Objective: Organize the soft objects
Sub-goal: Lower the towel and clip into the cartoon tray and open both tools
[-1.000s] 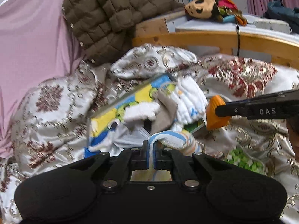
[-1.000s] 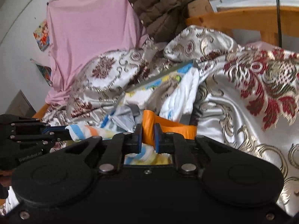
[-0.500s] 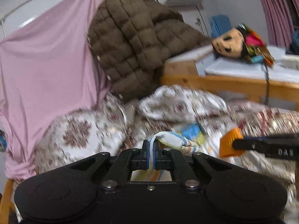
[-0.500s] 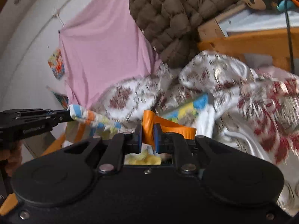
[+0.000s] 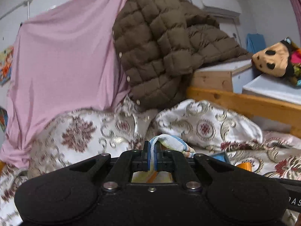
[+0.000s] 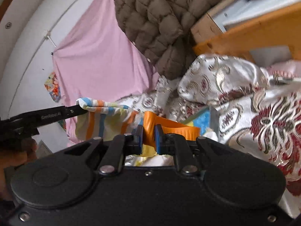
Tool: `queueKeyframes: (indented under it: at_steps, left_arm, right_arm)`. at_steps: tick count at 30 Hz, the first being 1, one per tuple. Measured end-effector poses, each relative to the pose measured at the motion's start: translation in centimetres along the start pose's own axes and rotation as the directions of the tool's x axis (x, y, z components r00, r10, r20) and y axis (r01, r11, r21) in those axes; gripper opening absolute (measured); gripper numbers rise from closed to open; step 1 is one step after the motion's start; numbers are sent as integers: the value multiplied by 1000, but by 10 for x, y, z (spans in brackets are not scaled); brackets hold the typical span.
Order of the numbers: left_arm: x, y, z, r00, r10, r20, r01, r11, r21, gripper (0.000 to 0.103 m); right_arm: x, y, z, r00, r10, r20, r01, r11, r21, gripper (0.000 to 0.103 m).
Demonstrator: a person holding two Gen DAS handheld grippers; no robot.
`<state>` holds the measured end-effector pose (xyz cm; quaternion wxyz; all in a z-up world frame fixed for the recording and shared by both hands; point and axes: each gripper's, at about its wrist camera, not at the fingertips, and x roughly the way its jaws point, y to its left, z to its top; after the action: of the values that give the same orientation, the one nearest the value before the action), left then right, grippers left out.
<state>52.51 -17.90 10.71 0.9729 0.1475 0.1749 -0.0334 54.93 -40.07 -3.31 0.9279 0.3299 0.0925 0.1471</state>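
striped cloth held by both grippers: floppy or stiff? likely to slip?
Probably floppy: the striped cloth sags between the left gripper and right gripper. Likely light, since thin pinches carry it. Slip looks unlikely; both jaws are shut on bunched fabric.

Both tongs are clamped tight: left tongs (image 5: 152,151) tilted slightly downward, right tongs (image 6: 149,137) held level.
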Motion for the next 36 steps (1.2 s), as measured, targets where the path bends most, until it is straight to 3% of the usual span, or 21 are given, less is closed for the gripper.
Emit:
queueKeyframes:
  at_steps: [7,13,21,25,30,36]
  left_arm:
    - [36,-10,-40,993,-28,-114,25,999,-27,3]
    - [63,-19,-81,961,-76,-265,68,997,-39,3]
    - [58,-10,-100,945,-122,-303,70,982,-177,9]
    - [49,-7,-99,945,-130,-301,67,975,-211,16]
    - [34,-3,-102,951,-132,-280,58,964,-258,33]
    - [11,7,-112,957,-126,-262,42,951,-305,39]
  right_arm:
    - [26,3,-25,997,-49,-58,45,997,-66,7]
    - [42,4,-39,991,-91,-101,81,992,-101,7]
    - [48,-3,-50,987,-73,-140,68,997,-43,13]
    - [41,-3,-50,988,-73,-137,68,997,-40,26]
    - [29,-7,-51,991,-84,-108,83,996,-12,37]
    - [10,-6,-50,992,-86,-91,87,996,8,51]
